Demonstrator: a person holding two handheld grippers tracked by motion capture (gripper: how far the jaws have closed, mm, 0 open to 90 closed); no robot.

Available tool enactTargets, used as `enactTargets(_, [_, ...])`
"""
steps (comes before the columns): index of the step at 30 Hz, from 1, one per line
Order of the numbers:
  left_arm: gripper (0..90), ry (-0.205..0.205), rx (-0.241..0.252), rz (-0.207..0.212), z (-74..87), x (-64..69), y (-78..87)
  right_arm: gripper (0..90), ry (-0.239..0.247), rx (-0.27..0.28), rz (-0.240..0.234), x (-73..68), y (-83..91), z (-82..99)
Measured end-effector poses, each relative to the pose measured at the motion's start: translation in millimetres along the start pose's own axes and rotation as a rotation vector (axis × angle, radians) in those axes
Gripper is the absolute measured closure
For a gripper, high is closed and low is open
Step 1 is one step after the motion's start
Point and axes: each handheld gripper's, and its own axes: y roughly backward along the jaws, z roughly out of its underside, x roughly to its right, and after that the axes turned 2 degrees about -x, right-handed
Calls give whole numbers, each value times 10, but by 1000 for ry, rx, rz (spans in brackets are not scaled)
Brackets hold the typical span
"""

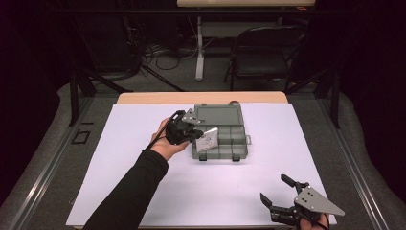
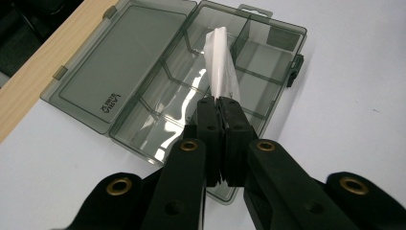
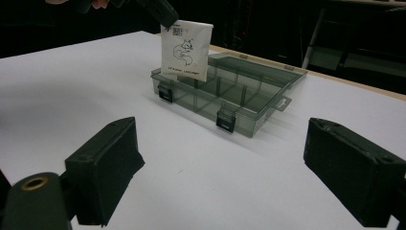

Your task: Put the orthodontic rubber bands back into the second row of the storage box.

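Note:
A smoky grey plastic compartment box (image 1: 230, 136) (image 2: 158, 124) (image 3: 249, 108) lies open on the white table, its lid (image 1: 218, 114) (image 2: 119, 57) flat behind it. My left gripper (image 1: 197, 133) (image 2: 220, 101) is shut on a small white packet (image 1: 208, 138) (image 2: 221, 62) (image 3: 186, 50) printed with a fox drawing. The packet hangs just above the box's left compartments. Near the table's front right corner my right gripper (image 1: 275, 190) (image 3: 220, 158) rests open, nothing between its jaws, facing the box from a distance.
The white sheet (image 1: 143, 191) covers most of a wooden table (image 1: 153, 98). A black folding chair (image 1: 261, 52) and a desk leg (image 1: 199, 48) stand beyond the far edge. Black stands flank the table on both sides.

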Motion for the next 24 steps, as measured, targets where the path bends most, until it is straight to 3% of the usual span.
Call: enactTargets(24, [884,-4,-38,46,45,33,-222,115,-4,-1,-2,-2,2,3])
